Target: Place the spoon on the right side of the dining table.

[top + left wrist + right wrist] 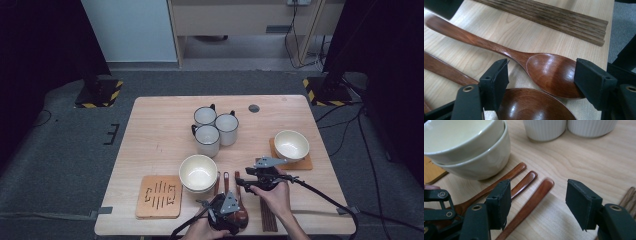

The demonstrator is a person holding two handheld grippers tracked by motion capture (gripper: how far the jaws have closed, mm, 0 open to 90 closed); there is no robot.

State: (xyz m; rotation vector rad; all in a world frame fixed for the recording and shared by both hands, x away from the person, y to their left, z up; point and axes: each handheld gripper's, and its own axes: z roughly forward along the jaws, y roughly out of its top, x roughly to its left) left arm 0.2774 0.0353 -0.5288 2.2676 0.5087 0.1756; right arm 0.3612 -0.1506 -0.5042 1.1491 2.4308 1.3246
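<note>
Straddling the spoon (pixel 549 72) bowl at frame centre, your left tongs (pixel 541 80) stand open, empty; lower squarely, then pinch. Right tongs (pixel 537 202) also open, holding nothing.

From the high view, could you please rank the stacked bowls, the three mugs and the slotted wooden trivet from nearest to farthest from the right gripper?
1. Stacked bowls, just left of the right gripper.
2. Three mugs, beyond it, towards the table's far edge.
3. Slotted wooden trivet, farthest left.
</note>
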